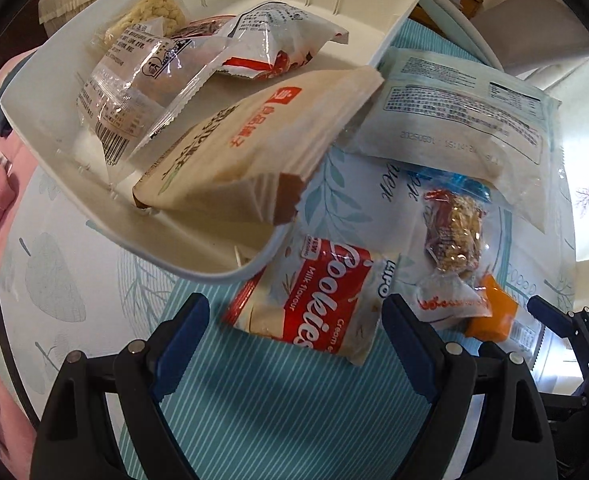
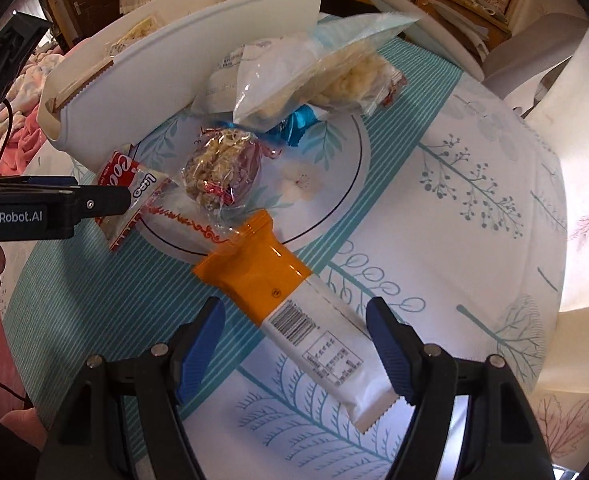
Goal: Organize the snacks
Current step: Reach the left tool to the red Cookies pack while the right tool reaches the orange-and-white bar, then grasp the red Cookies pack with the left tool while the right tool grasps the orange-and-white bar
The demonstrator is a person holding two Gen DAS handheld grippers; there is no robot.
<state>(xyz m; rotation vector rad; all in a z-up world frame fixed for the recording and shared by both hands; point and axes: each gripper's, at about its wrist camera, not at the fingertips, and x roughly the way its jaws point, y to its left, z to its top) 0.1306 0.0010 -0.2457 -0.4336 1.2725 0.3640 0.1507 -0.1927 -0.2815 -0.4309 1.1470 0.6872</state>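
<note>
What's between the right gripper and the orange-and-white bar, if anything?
Nothing visible. The right gripper is open, its fingers either side of the orange-and-white bar, which lies flat on the tablecloth. Only the bar's far orange end touches a clear wrapper, away from the fingers.

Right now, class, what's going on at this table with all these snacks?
A person holding a gripper in each hand is sorting snack packets into a white bin, which already holds several. The left gripper is open around a red-and-white Cookies packet lying on the tablecloth beside the bin. The right gripper is open astride an orange-and-white wrapped bar. Neither is gripped yet. A clear-wrapped cereal cake and a large pale bag also wait outside.
</note>
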